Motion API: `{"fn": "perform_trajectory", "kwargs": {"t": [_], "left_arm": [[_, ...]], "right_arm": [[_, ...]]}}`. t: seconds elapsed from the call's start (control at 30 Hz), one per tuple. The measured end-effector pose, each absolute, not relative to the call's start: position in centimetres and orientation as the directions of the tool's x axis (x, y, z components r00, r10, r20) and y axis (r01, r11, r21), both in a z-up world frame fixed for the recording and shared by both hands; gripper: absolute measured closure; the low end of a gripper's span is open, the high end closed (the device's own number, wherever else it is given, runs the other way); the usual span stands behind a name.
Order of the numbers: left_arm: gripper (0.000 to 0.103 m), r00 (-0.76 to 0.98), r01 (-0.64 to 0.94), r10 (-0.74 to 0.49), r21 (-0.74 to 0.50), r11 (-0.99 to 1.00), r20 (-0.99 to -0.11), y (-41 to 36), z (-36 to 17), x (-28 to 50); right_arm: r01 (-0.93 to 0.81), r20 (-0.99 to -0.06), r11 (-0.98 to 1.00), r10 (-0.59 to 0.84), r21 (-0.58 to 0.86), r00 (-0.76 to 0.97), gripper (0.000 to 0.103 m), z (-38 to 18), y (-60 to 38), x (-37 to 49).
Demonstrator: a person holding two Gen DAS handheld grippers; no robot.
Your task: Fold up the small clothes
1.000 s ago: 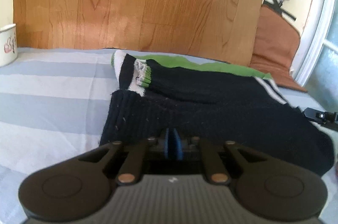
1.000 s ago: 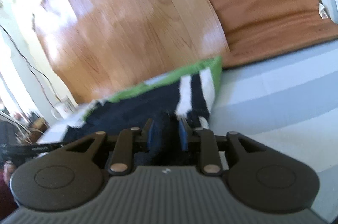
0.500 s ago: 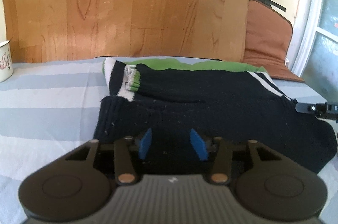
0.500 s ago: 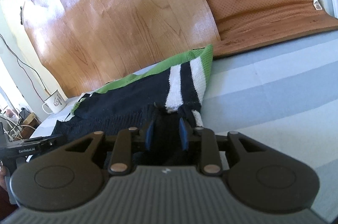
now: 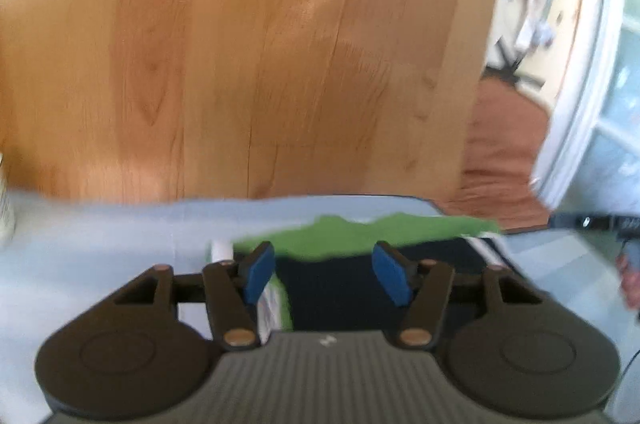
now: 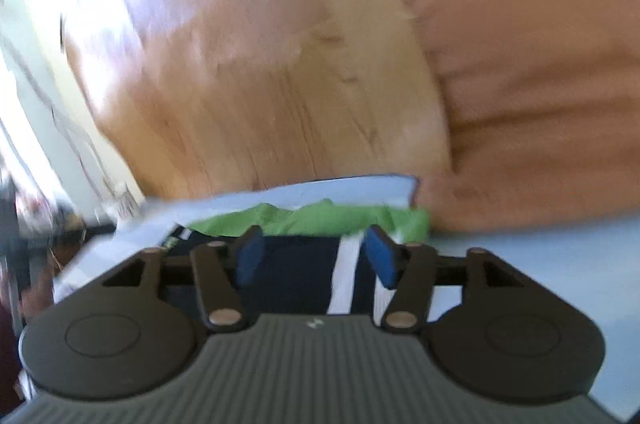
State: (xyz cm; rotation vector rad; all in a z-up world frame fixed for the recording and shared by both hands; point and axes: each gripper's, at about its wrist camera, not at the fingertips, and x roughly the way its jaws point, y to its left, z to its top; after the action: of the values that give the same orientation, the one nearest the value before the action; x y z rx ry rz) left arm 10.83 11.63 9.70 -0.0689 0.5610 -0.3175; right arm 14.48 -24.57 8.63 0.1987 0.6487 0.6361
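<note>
L gripper [image 5: 326, 274]: jaws apart, have just been opening, blue pads [image 5: 258, 278] clear of the cloth, nothing pinched. R gripper [image 6: 316, 260]: same, jaws have just been opening, wide gap, pads free. The folded sweater [image 5: 360, 280] lies just under and ahead of both, black knit w/ a green edge on the far side and white stripes; in the R view a white stripe [image 6: 344, 280] runs between the jaws, below them. Both views motion-blurred.

Around: a white mug [image 5: 6, 207] well off to the L of the L gripper, at the frame edge. The other gripper's black body [image 5: 588, 222] pokes in at far R of the L view. Nothing between jaws and sweater.

Surface: pale blue-grey striped sheet [image 5: 100, 244]. Behind it, straight ahead, a wood-grain panel [image 5: 260, 63] stands upright; to its R a brown cushion [image 6: 532, 95] leans on the wall. White window frame [image 5: 576, 103] farther R.
</note>
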Motion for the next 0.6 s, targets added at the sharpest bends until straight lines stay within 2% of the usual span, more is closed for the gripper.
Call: {"fn": "perform_trajectory", "kwargs": {"t": [0.03,0.13,0.2,0.23,0.3,0.33,0.37,0.4,0.43,0.47,0.5,0.6], "left_arm": [[0.039,0.787,0.275,-0.292,-0.114,0.955,-0.543,10.8,9.5,13.1],[0.037,0.73,0.266,-0.226,-0.036,0.963,-0.645,8.2,7.5,19.8],[0.027,0.682,0.28,-0.211,-0.017,0.96,-0.7,6.9,5.7,23.3],[0.015,0.659,0.282,-0.207,-0.017,0.959,-0.723,6.5,4.9,24.6],[0.014,0.61,0.296,-0.22,-0.039,0.954,-0.761,6.1,3.4,26.5],[0.025,0.589,0.302,-0.225,-0.047,0.952,-0.776,6.0,2.8,27.1],[0.043,0.573,0.313,-0.236,-0.057,0.948,-0.785,5.9,2.4,27.4],[0.053,0.572,0.326,-0.267,-0.084,0.942,-0.775,6.1,2.4,27.3],[0.084,0.568,0.336,-0.289,-0.104,0.936,-0.771,6.2,2.5,27.2],[0.093,0.562,0.34,-0.305,-0.121,0.933,-0.769,6.2,2.8,27.0],[0.093,0.57,0.336,-0.297,-0.113,0.935,-0.766,6.1,3.0,26.7],[0.093,0.623,0.335,-0.28,-0.074,0.939,-0.73,5.9,4.1,25.0]], "right_arm": [[-0.505,-0.539,0.797,0.599,0.33,0.592,0.041,8.5,-23.1,16.6],[-0.498,-0.664,0.812,0.555,0.303,0.501,0.039,6.6,-19.1,22.6],[-0.503,-0.711,0.815,0.534,0.288,0.457,0.038,5.0,-17.1,25.5],[-0.507,-0.726,0.812,0.531,0.288,0.437,0.037,4.3,-16.3,26.8],[-0.518,-0.753,0.796,0.54,0.313,0.375,0.029,2.7,-15.3,28.9],[-0.52,-0.766,0.789,0.543,0.327,0.343,0.029,2.0,-14.9,29.8],[-0.522,-0.776,0.783,0.546,0.339,0.315,0.029,1.2,-14.6,30.4],[-0.53,-0.778,0.77,0.558,0.355,0.288,0.03,0.6,-14.5,30.7],[-0.557,-0.765,0.751,0.575,0.354,0.289,0.036,0.5,-14.4,30.5],[-0.587,-0.759,0.722,0.596,0.365,0.262,0.074,0.4,-14.2,30.2],[-0.595,-0.759,0.715,0.6,0.367,0.253,0.092,0.4,-14.0,29.9],[-0.618,-0.728,0.711,0.613,0.336,0.309,0.093,2.2,-14.1,27.8]]}}
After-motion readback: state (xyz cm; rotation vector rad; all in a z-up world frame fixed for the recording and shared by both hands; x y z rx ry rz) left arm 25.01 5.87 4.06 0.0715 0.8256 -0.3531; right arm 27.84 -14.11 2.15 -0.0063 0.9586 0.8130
